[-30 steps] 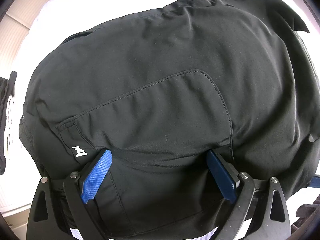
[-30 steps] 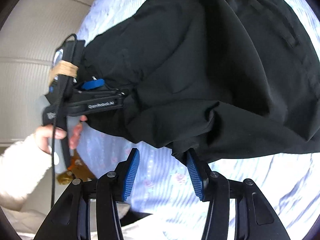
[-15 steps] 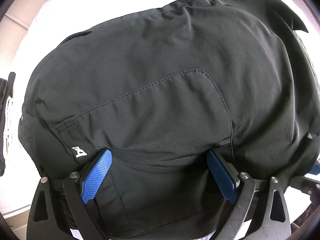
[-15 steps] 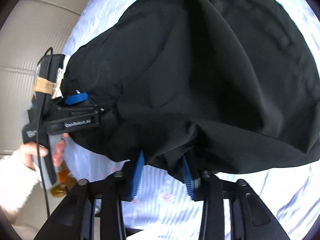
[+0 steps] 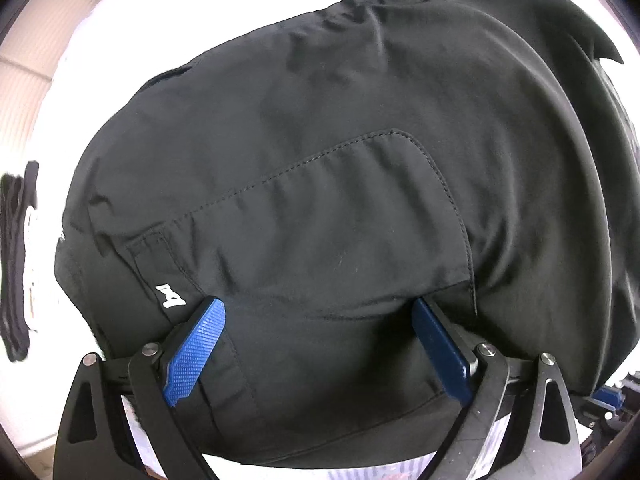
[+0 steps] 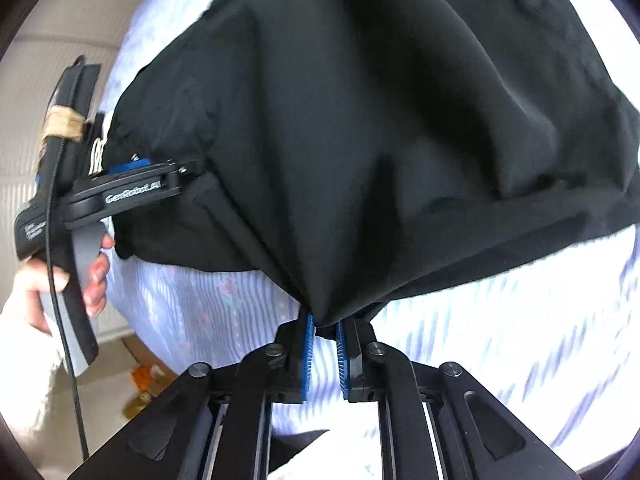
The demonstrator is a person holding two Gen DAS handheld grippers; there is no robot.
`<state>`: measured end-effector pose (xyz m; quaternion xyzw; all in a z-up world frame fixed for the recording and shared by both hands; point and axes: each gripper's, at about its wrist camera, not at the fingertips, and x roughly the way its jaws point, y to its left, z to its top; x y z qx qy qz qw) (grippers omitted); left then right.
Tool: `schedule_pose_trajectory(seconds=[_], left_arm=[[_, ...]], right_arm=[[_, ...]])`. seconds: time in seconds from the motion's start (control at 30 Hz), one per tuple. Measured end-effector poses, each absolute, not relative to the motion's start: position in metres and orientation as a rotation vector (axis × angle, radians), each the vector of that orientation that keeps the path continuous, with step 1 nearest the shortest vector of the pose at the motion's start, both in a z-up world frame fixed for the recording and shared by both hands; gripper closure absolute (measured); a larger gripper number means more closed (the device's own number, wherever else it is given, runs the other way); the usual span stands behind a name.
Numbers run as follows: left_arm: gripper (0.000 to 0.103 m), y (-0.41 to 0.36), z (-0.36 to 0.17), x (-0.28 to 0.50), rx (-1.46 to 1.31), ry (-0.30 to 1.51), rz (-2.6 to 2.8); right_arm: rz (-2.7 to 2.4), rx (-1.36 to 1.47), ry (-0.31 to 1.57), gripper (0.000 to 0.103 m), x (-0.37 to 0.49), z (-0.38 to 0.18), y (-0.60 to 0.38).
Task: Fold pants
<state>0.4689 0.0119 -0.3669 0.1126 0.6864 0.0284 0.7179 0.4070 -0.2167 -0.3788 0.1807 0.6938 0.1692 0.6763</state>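
Note:
Black pants (image 5: 340, 200) lie spread on a bed, back pocket and a small white logo facing up. My left gripper (image 5: 318, 344) points steeply down into them, its blue pads (image 5: 196, 352) wide apart with waistband fabric bulging between. In the right wrist view my right gripper (image 6: 325, 322) is shut on a pinched corner of the pants (image 6: 380, 140), its pads nearly together. From that corner the cloth edge runs taut up to the left gripper's finger (image 6: 132, 194), which a hand (image 6: 36, 280) holds.
A pale striped, flowered bedsheet (image 6: 200, 300) lies under the pants. Another dark garment (image 5: 16, 260) sits at the sheet's left edge. Off the bed's edge are orange items on the floor (image 6: 148, 384), and a beige padded wall (image 6: 60, 20) rises behind.
My right gripper closed from open onto the pants' corner and drew it taut and toward the camera. The left gripper kept still.

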Motion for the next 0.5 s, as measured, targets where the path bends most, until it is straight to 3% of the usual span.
schedule_pose_trajectory(seconds=[0.03,0.07,0.1,0.27,0.5], left_arm=[[0.009,0.01,-0.362,0.471,0.284,1.509,0.058],[0.012,0.005,-0.352,0.472,0.333,1.477,0.041],[0.012,0.001,-0.344,0.474,0.356,1.449,0.018],[0.012,-0.036,-0.287,0.502,0.459,1.241,-0.231],[0.014,-0.117,-0.281,0.579,0.644,1.156,-0.582]], right_arm=[[0.362,0.418,1.558,0.075,0.401,-0.373,-0.229],[0.336,0.43,1.553,0.061,0.397,-0.366,-0.234],[0.317,0.454,1.531,0.058,0.392,-0.357,-0.241],[0.136,0.494,1.377,0.058,0.375,-0.321,-0.29],[-0.164,0.814,1.195,0.058,0.387,-0.327,-0.371]])
